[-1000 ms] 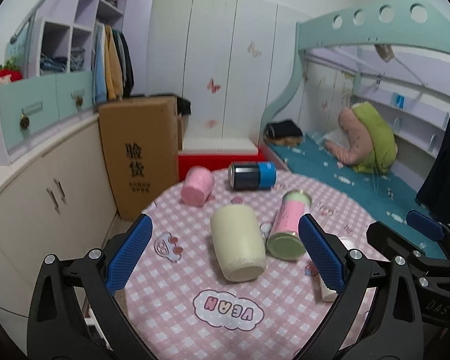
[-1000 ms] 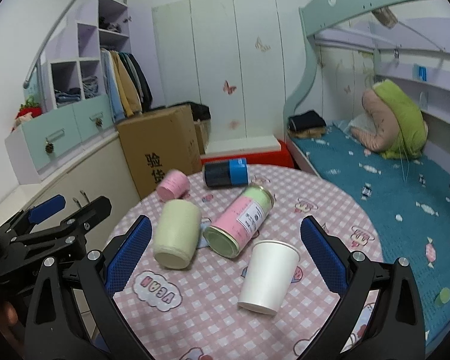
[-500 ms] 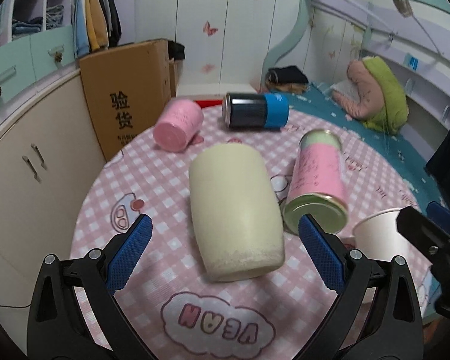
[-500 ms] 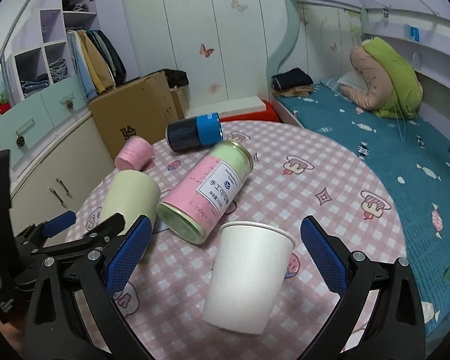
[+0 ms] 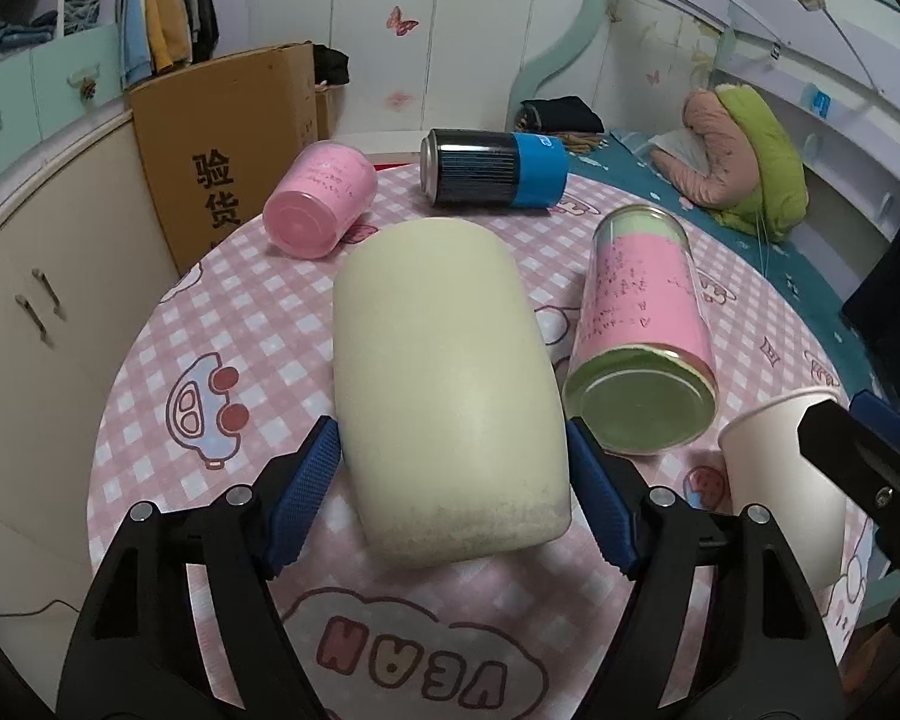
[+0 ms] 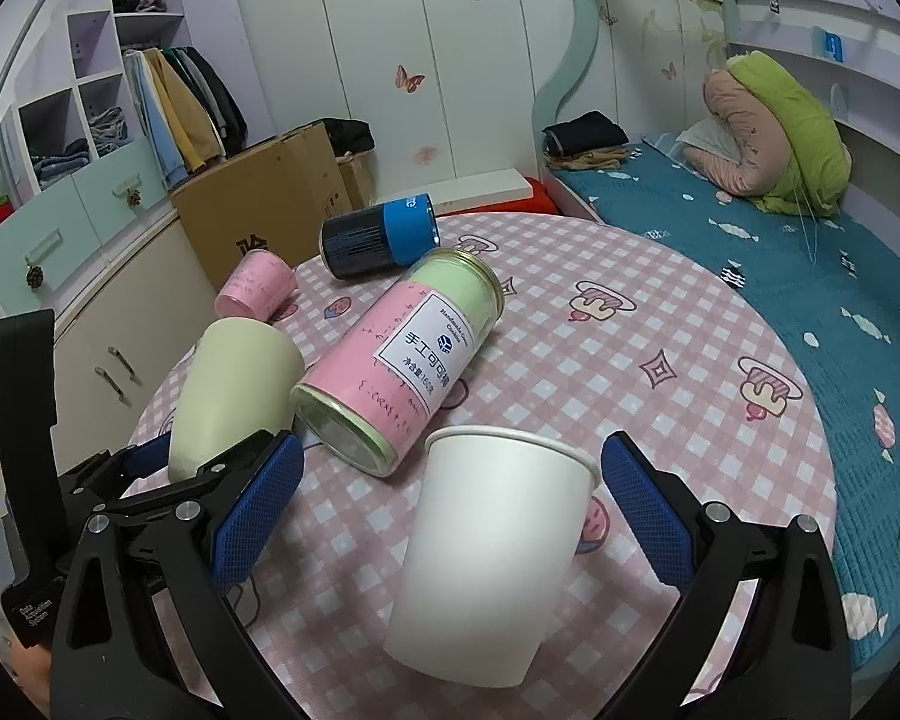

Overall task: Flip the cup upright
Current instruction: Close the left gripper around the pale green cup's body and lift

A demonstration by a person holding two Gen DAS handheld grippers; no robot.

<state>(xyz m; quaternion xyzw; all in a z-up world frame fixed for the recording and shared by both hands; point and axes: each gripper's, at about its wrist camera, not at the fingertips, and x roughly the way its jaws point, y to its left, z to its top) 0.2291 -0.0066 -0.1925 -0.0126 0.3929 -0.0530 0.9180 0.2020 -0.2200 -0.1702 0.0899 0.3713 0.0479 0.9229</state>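
Cream cup (image 5: 444, 372) lying centre frame; left hand-held gripper (image 5: 450, 495) pads touching its sides, grasping; lift and tip next. Right hand-held gripper (image 6: 450, 510) released around white paper cup (image 6: 498, 546).

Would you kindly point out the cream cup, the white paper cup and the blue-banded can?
Cream ceramic cup (image 5: 444, 372), left wrist view, side wall.
White paper cup (image 6: 498, 552), right wrist view, side wall.
Black blue-banded can (image 5: 480, 167), left wrist view, black body.

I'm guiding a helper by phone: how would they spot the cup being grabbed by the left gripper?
On the round pink-checked table, look at the near edge between the left hand-held gripper's blue pads. There lies a pale cream matte cup on its side, plain and unlabelled, unlike the pink-labelled tin beside it.
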